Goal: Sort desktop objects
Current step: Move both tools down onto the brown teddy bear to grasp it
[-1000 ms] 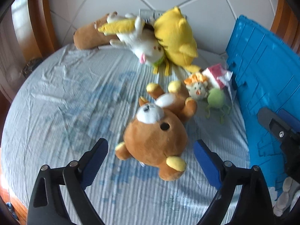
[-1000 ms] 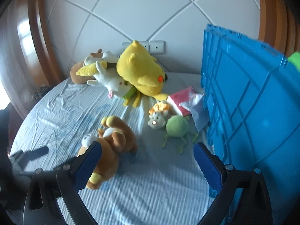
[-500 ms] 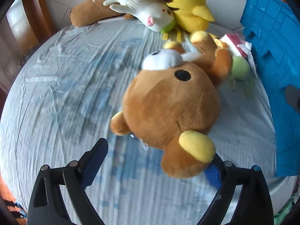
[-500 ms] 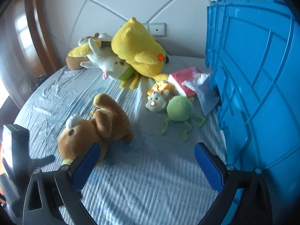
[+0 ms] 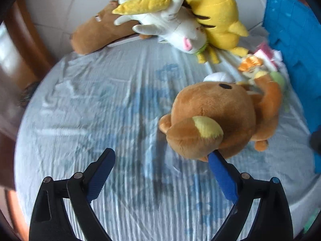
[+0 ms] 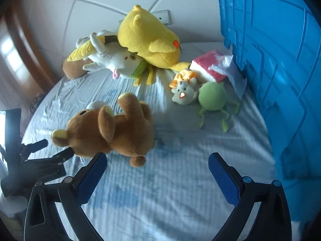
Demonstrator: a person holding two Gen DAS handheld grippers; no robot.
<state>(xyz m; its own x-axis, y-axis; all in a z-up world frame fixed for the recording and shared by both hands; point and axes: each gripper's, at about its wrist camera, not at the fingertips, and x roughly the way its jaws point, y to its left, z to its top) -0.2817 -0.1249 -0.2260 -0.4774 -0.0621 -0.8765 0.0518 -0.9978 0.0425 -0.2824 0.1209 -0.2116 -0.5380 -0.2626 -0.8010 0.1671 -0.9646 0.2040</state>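
A brown teddy bear (image 5: 216, 116) lies on the blue-grey sheet (image 5: 100, 110). My left gripper (image 5: 160, 160) is open. The bear's yellow-lined ear rests over the tip of its right finger, and the left finger stands clear on the sheet. In the right wrist view the bear (image 6: 112, 128) lies at centre left, with the left gripper (image 6: 50, 150) at its head. My right gripper (image 6: 158, 170) is open and holds nothing, just in front of the bear's feet. The blue crate (image 6: 270, 70) stands at the right.
At the back lie a big yellow plush (image 6: 148, 38), a white plush with a yellow wing (image 6: 116, 60) and a long brown plush (image 5: 96, 34). Beside the crate are a small orange-haired toy (image 6: 183, 90), a green round toy (image 6: 212, 96) and a pink tissue pack (image 6: 208, 68).
The left gripper has closed in on the bear and shifted left, so the bear's ear now sits at its right fingertip. The right gripper has come nearer to the bed and the bear.
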